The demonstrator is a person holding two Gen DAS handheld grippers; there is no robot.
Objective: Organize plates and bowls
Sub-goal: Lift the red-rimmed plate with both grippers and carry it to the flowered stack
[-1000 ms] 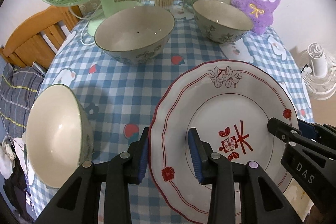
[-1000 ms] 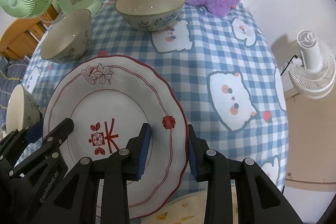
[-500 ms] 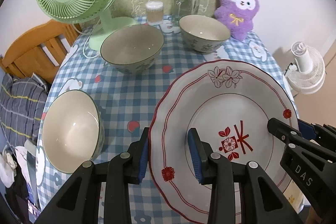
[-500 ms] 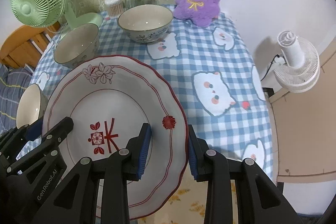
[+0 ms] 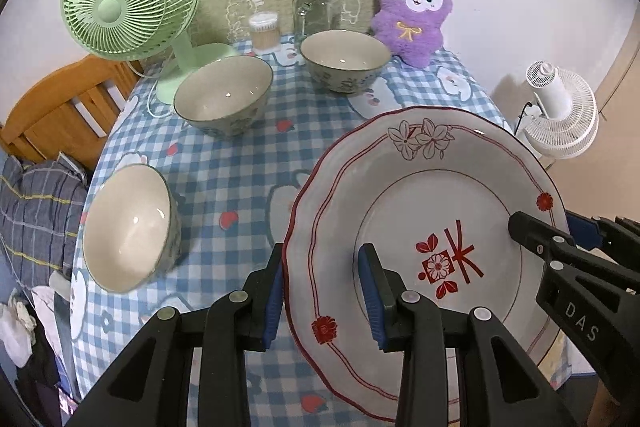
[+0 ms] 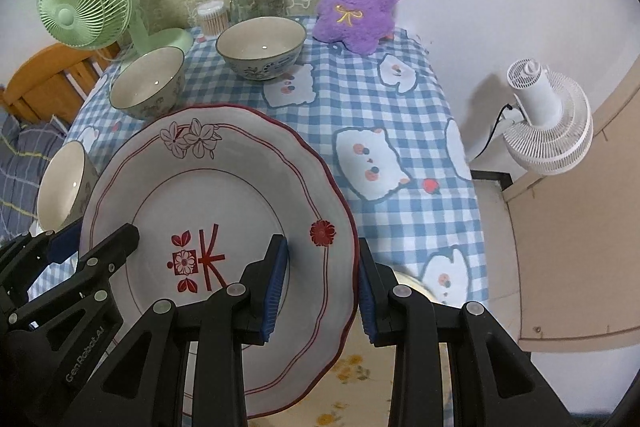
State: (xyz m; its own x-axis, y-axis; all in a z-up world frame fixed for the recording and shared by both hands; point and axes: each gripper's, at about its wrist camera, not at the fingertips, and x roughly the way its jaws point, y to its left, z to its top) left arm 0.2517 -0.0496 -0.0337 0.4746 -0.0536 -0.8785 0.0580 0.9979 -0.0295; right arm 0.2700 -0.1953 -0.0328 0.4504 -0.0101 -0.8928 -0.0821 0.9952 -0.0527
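- My left gripper [image 5: 320, 291] pinches the left rim of the white scalloped ceramic plate with red trim and a red flower motif [image 5: 424, 211]; one blue pad sits under the rim, the other on the plate's upper face.
- My right gripper [image 6: 320, 283] pinches the opposite, right rim of the same plate the same way. Jaws on both sides are narrowly spread, pressed against the rim.
- The plate is held off the blue-and-white checked tablecloth with cartoon cats [image 6: 384, 107], tilted, spanning the gap between my two pairs of jaws.
- Left of my left jaws, near the table edge: a cream-lined ceramic bowl with a grey floral outside [image 5: 128, 231], leaning toward the camera.
- Beyond the left jaws, further up the table: a second matching bowl [image 5: 224, 99], upright.
- Past the plate's far rim: a third matching bowl [image 5: 346, 61], upright.
- At the far table edge: a pale green desk fan [image 5: 128, 3], a clear glass jar with a dark lid [image 5: 318, 7], a small tub of cotton swabs [image 5: 264, 31], a purple plush rabbit [image 5: 414, 13].
- Right of my right jaws, off the table: a white fan [image 6: 548, 115].
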